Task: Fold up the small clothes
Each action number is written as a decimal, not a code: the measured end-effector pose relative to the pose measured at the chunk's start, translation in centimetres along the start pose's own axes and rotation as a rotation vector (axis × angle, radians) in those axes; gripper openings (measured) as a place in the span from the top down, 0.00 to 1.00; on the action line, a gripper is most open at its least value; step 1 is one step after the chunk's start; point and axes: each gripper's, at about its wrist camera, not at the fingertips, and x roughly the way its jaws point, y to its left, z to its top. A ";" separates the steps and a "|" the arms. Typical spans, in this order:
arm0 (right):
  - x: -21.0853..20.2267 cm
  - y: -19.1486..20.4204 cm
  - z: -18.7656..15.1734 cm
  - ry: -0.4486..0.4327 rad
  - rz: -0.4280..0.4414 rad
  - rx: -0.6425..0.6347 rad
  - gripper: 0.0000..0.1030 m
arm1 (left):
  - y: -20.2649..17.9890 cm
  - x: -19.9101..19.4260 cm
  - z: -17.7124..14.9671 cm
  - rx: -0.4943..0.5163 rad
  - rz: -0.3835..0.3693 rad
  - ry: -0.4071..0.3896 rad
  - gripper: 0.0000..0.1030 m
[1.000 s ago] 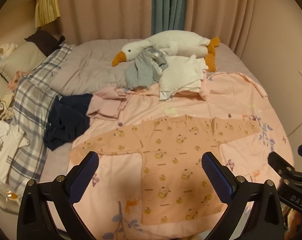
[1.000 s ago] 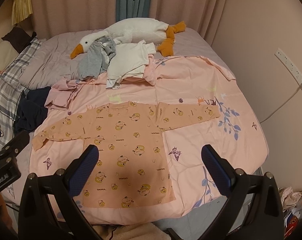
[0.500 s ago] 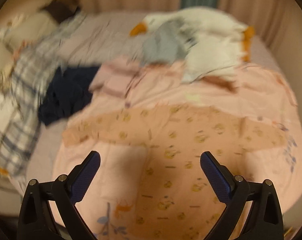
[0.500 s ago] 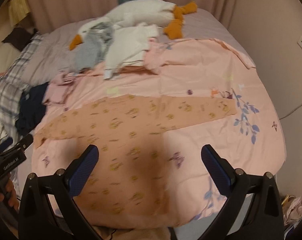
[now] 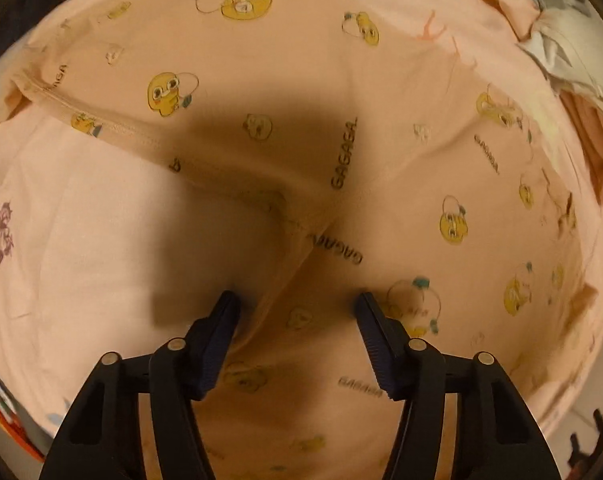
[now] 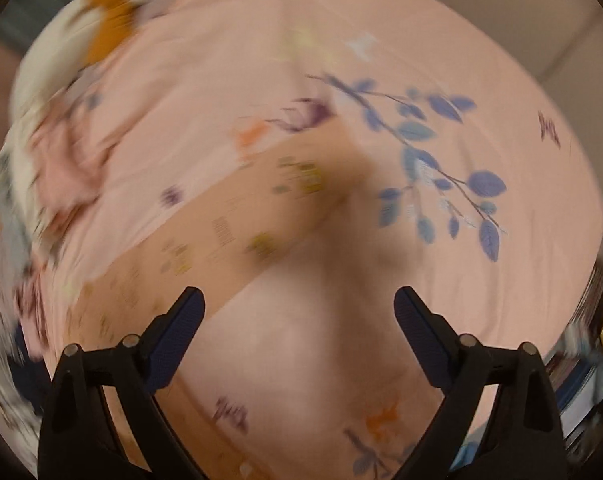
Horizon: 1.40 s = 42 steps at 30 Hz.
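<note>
An orange long-sleeved shirt with yellow duck prints (image 5: 381, 128) lies flat on the pink sheet (image 5: 81, 260). My left gripper (image 5: 297, 300) is open, low over the shirt's left armpit, its jaws straddling the side edge below the sleeve seam. In the blurred right wrist view the shirt's right sleeve (image 6: 253, 216) runs diagonally from lower left to centre. My right gripper (image 6: 297, 304) is open and empty, over the sheet just below that sleeve.
The pink sheet with blue leaf prints (image 6: 441, 168) covers the bed. A white and orange plush goose (image 6: 93, 36) and heaped clothes (image 6: 53, 160) lie at the far left. White and pink garments (image 5: 573, 80) lie at the upper right in the left wrist view.
Both grippers have dropped from high above the bed down close to the shirt. The left one came down at the left armpit, the right one near the right sleeve. Both stayed open.
</note>
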 end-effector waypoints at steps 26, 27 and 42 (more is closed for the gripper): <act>8.9 0.2 8.2 0.039 0.237 0.362 0.92 | -2.8 -2.7 -2.4 -0.038 0.087 0.012 0.80; 8.1 1.0 7.9 0.032 0.266 0.347 0.92 | -3.2 -2.3 -2.3 -0.022 0.089 0.007 0.81; -2.9 26.4 -2.8 0.010 0.649 -0.138 0.93 | -1.9 -4.0 -3.1 0.070 0.030 -0.070 0.89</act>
